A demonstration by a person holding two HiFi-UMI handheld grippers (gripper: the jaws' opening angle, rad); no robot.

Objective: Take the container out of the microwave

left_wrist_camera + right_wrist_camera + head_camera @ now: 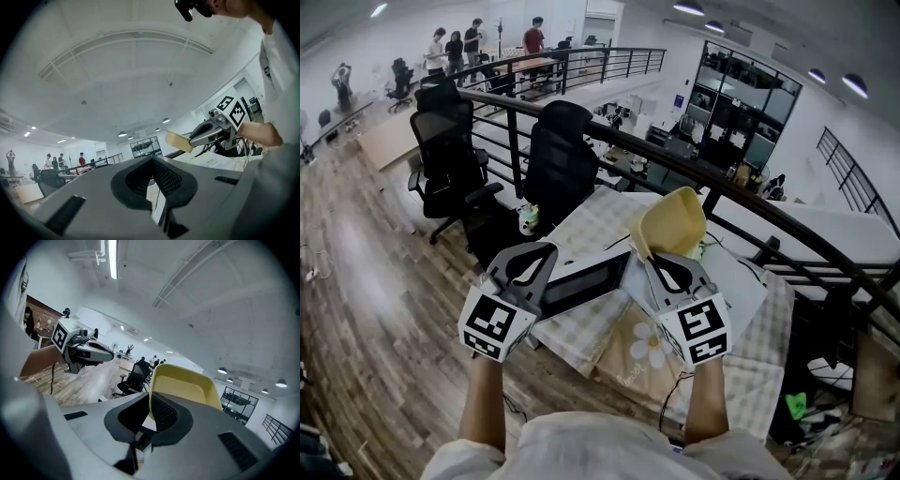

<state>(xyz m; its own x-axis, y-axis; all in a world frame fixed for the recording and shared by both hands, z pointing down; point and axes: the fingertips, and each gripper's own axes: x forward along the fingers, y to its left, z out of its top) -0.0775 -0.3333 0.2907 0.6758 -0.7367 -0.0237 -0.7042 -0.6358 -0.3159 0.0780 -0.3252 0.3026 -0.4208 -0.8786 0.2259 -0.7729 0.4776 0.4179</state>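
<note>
Over table (pixel 581 225), container (pixel 673 223) in R gripper (pixel 651 257)

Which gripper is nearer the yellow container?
Right. The right gripper is shut on the yellow container; the left gripper is beside it, apart, jaws together with nothing between them.

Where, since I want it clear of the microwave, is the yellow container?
Head view, right of centre: the yellow container is clamped by its rim in the right gripper, held above the table, right of the microwave.
</note>
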